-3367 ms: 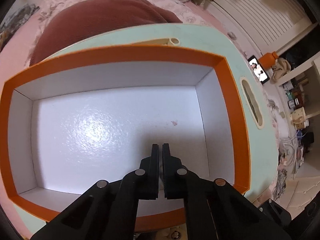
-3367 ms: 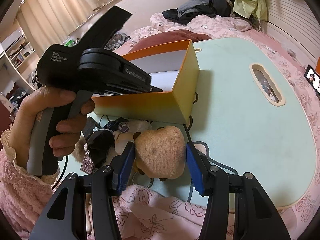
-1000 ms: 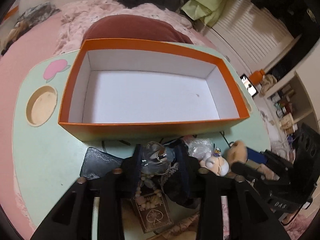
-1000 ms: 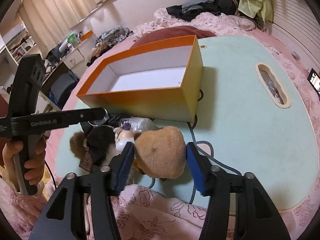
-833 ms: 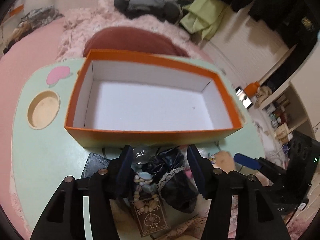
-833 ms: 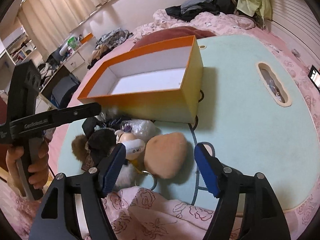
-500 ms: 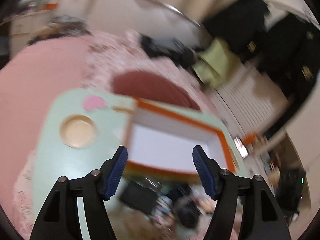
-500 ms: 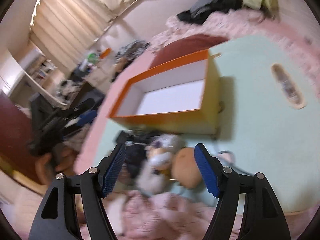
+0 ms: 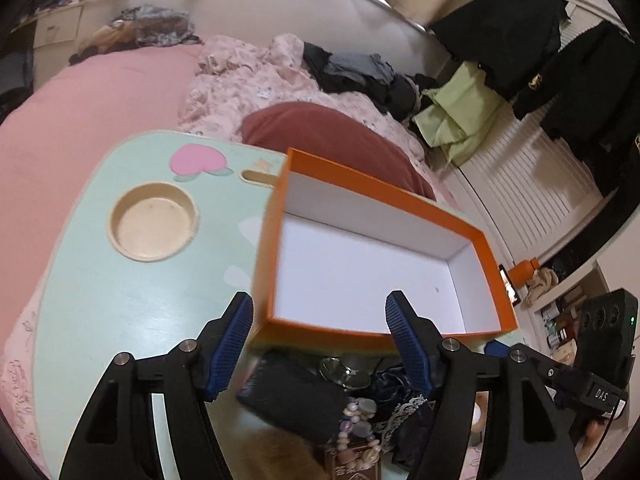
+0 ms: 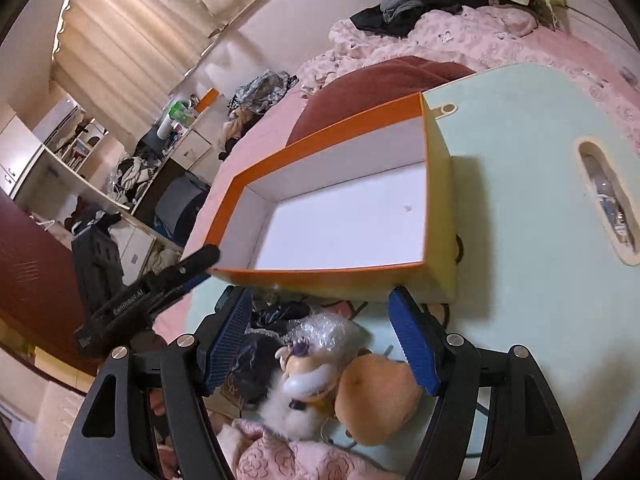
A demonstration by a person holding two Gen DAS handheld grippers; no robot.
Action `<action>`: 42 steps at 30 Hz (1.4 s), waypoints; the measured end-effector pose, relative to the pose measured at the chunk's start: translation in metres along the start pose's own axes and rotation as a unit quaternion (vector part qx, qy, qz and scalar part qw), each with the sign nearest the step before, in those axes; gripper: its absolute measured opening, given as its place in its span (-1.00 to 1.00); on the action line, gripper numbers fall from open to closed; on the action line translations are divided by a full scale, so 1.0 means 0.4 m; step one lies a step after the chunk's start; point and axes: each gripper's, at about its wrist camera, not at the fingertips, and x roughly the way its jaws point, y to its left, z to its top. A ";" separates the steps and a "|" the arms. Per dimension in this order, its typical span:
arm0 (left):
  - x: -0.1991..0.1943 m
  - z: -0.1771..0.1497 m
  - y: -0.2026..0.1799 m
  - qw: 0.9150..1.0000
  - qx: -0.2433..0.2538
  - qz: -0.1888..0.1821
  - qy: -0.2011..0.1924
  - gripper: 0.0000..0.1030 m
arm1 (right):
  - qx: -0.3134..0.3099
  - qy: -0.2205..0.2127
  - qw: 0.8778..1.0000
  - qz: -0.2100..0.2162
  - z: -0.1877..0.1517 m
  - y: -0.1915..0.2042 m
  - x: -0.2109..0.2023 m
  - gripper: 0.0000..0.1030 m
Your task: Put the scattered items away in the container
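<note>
An orange box (image 9: 384, 192) with a white, bare inside stands on the mint-green lap table (image 9: 120, 292). In front of it lies a pile: a black pouch (image 9: 292, 396), a bead bracelet (image 9: 360, 420) and dark lace cloth (image 9: 404, 412). My left gripper (image 9: 320, 320) hangs open above the box's near wall, holding nothing. In the right wrist view the box (image 10: 320, 276) has a tan plush (image 10: 380, 400), a small doll (image 10: 308, 372) and bubble wrap (image 10: 324, 330) before it. My right gripper (image 10: 320, 332) is open above them, clear of the plush. The left gripper (image 10: 160, 284) shows at the left.
The table has a round cup recess (image 9: 154, 222) at the left and a long slot (image 10: 608, 200) at the right. A maroon cushion (image 9: 320, 132) and pink bedding lie behind the box. A dark cable (image 10: 460, 244) runs under the box's right corner. Pink floral fabric (image 10: 288, 460) covers the near edge.
The right gripper let go of the tan plush, widened and drew back. The left gripper came off the dark pile, lifted and swung left. The plush now lies loose on the table.
</note>
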 end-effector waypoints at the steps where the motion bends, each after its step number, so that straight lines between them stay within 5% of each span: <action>1: 0.002 0.001 -0.004 1.000 0.001 0.002 -0.002 0.31 | 0.002 0.001 1.000 0.000 0.002 -0.001 0.004 0.38; 17: 0.040 0.040 0.001 1.000 -0.023 -0.014 -0.003 0.31 | -0.036 0.014 0.999 -0.012 0.005 0.044 0.058 0.38; 21: -0.011 0.033 0.017 0.999 -0.019 -0.032 -0.013 0.31 | -0.030 0.025 0.999 0.018 -0.025 0.039 0.020 0.38; 26: -0.055 0.035 0.069 0.997 -0.051 -0.036 -0.036 0.37 | -0.017 -0.074 0.997 0.000 -0.040 0.005 -0.113 0.38; 30: -0.042 0.036 0.121 0.989 -0.116 -0.087 -0.038 0.64 | 0.049 -0.145 0.988 -0.017 -0.011 -0.077 -0.180 0.38; 35: 0.004 0.033 0.139 0.979 -0.162 -0.121 -0.023 0.69 | 0.122 -0.127 0.984 0.002 0.027 -0.168 -0.130 0.38; 42: 0.040 0.033 0.113 0.977 -0.159 -0.143 -0.001 0.69 | 0.110 -0.094 0.989 0.019 0.041 -0.136 -0.047 0.41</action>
